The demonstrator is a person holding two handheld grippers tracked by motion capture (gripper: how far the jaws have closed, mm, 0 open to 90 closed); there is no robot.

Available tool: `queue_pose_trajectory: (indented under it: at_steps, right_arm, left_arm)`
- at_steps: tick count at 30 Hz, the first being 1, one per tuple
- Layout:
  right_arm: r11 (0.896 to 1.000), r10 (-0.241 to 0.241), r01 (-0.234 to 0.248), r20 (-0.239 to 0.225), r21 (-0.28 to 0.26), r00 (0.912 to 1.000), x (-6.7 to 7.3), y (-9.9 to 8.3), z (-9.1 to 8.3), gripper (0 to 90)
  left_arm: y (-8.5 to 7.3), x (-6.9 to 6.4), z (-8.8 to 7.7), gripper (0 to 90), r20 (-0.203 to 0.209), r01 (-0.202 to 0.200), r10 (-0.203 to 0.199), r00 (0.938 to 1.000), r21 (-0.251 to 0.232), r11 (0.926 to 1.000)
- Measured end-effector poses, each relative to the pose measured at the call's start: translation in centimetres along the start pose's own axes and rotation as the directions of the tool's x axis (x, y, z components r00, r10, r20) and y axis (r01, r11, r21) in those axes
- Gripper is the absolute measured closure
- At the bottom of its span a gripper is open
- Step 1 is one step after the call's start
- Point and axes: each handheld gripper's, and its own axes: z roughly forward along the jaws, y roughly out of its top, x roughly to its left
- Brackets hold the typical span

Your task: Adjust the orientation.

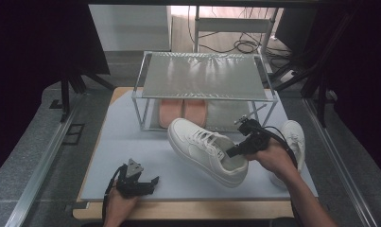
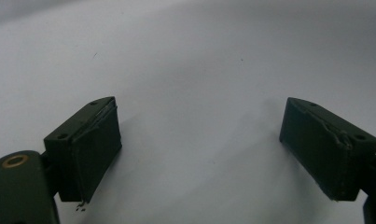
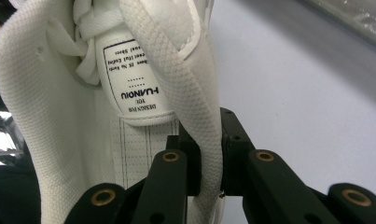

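Rack: a 2-tier wire-frame shoe rack stands at the far middle of the pale mat; its top shelf is bare; a pair of pink insoles or slippers lies on the lower level, which of the 2 I cannot tell.
Progress: judged from the layout, the job is putting the sneakers on the rack; 1 is in the grip and raised but not yet on a shelf, the other is untouched; so both placements are left.
Held sneaker: white lace-up sneaker, in front of the rack, toe pointing to the far left, heel toward the person; tilted, seemingly lifted at the heel; smooth upper, thick sole, white laces, mesh lining and a printed tongue label.
Second sneaker: white sneaker on the mat at the right, beyond the right hand, partly hidden.
Right gripper: right gripper pinches the padded collar wall at the heel opening, 1 jaw inside, 1 outside.
Left gripper: left gripper rests low over the mat's near left edge, jaws spread wide, holding nothing.
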Motion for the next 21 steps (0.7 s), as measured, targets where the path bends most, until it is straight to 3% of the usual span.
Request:
queue_pose_trajectory:
  at_steps: [16, 21]
  right_arm:
    - [0.999, 0.025, -0.025, -0.004, -0.027, 0.9997, 0.8, 3.0, -3.1, 82.4]
    - [0.999, 0.036, -0.037, -0.028, -0.034, 0.9990, 1.1, 4.1, -3.7, 82.4]
  left_arm:
    - [0.1, 0.0, 0.0, 12.0, 0.004, -0.002, 0.002, 1.0000, 0.007, 1.0000]
    - [0.1, 0.0, 0.0, 12.0, 0.005, -0.003, 0.003, 1.0000, 0.008, 1.0000]
